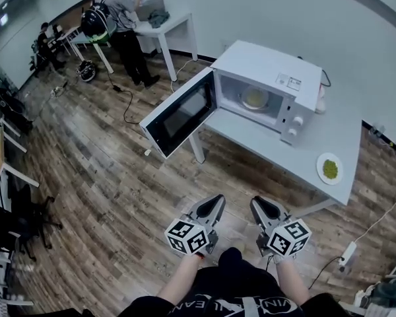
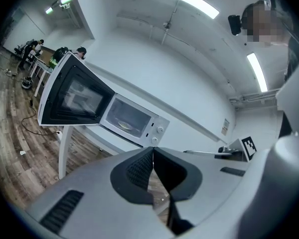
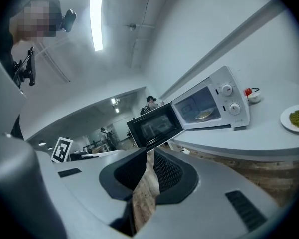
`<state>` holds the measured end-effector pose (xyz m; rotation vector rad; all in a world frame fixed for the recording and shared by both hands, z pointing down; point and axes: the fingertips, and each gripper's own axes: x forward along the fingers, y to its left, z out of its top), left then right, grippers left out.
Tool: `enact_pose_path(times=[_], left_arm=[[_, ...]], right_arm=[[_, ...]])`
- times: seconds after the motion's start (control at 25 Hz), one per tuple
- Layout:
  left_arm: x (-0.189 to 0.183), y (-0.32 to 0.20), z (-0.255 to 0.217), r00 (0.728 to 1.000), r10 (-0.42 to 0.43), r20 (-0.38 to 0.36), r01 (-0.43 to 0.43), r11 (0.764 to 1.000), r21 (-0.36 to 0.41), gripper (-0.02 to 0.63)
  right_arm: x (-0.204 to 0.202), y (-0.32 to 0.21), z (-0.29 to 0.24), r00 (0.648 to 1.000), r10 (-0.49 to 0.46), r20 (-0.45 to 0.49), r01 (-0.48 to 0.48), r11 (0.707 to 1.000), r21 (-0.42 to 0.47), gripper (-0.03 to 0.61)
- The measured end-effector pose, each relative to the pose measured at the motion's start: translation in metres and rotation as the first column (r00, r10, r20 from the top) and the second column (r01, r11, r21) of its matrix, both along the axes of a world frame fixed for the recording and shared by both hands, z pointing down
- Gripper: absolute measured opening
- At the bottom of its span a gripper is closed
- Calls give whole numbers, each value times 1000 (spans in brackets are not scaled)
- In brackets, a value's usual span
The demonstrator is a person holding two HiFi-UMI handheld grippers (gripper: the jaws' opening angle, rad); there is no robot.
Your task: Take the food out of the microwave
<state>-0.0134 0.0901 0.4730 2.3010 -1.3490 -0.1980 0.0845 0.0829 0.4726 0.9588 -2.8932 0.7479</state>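
— Left tool (image 1: 216, 200): how are its jaws seen?
— Pressed together at the tips, with nothing held. On the right tool (image 1: 257, 203) a narrow slit is left between the jaws, and nothing is gripped there either. Both are held low, well apart from the surface (image 1: 251, 137).
— And where is the food found?
— A plate of food (image 1: 255, 98) is seen inside the microwave (image 1: 270, 61), whose door (image 1: 181, 111) is swung wide open, leftward in the head view. A second plate (image 1: 329, 169), with green food, is set on the surface right of the microwave.
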Motion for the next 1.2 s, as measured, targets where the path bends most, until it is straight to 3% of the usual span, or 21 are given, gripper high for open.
enact_pose_path(times=[0.4,0.8,1.0,1.2], left_arm=[[11,-54,13,1000,19,-4,-19,1000,-13,9],[13,-71,30,999,36,-9,-36,998,-50,9],[22,-97,46,995,100,-18,-101,992,-80,9],[21,-145,36,988,154,-20,-155,986,-56,9]], right_arm=[[5,-56,14,1000,4,-12,-4,1000,-17,61],[-7,-68,32,1000,-7,-21,6,999,-54,61],[-7,-88,41,999,35,-32,-37,997,-71,61],[-12,-123,37,996,76,-46,-78,995,-62,61]])
